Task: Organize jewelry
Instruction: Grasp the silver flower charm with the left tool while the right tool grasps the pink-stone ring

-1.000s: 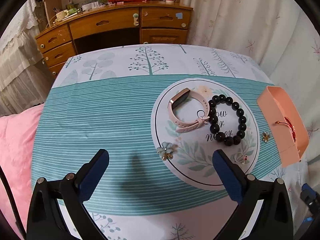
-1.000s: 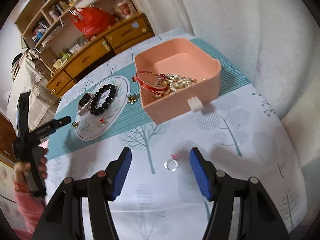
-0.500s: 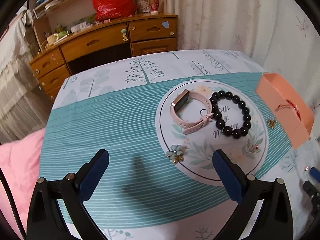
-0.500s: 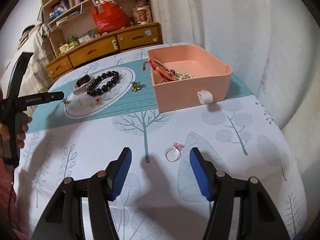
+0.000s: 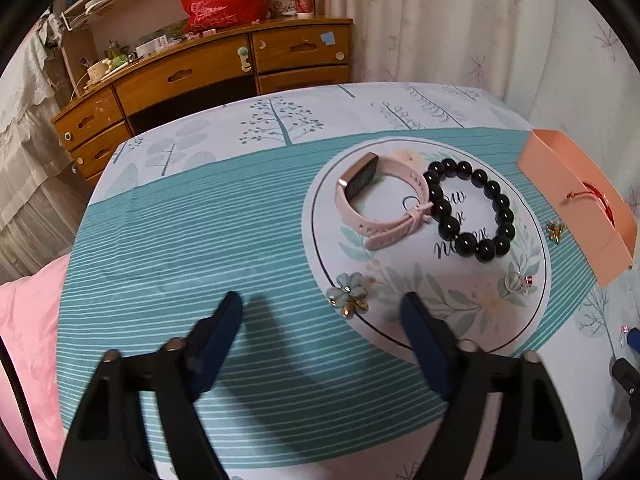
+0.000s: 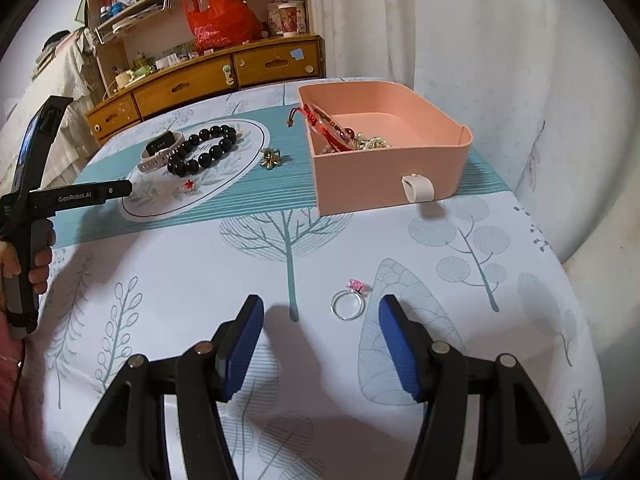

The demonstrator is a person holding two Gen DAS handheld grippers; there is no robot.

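Sorting is only partly done, as we judge it: the pink box [image 6: 384, 176] already holds a red cord bracelet [image 6: 320, 120] draped over its near-left wall and a heap of pearly, gold pieces [image 6: 370, 143] inside, while most of the jewelry lies loose on the table [image 6: 200, 280]. Left of the box, on the round printed patch of the cloth, we see a pink watch [image 5: 376, 204] touching a black bead bracelet [image 5: 468, 210], with a blue flower brooch [image 5: 349, 294] at the patch's near rim and a small red-stoned piece [image 5: 520, 281] on its box side. A gold flower charm [image 6: 270, 158] sits between the patch and the box. Nearer us than the box, well apart from it, a silver ring [image 6: 347, 304] with a pink stone lies on the white cloth. So we reckon about six pieces are left to put away. Our right hand-held gripper [image 6: 320, 338] stands released, jaws parted about halfway, gripping nothing; the ring lies just ahead of its fingertips, nearer the right one, untouched. Our left hand-held gripper [image 5: 322, 324] has just been closing from its widest but is empty and released too, jaws apart over the striped cloth, left of the box; the brooch lies just beyond them, not between the pads.
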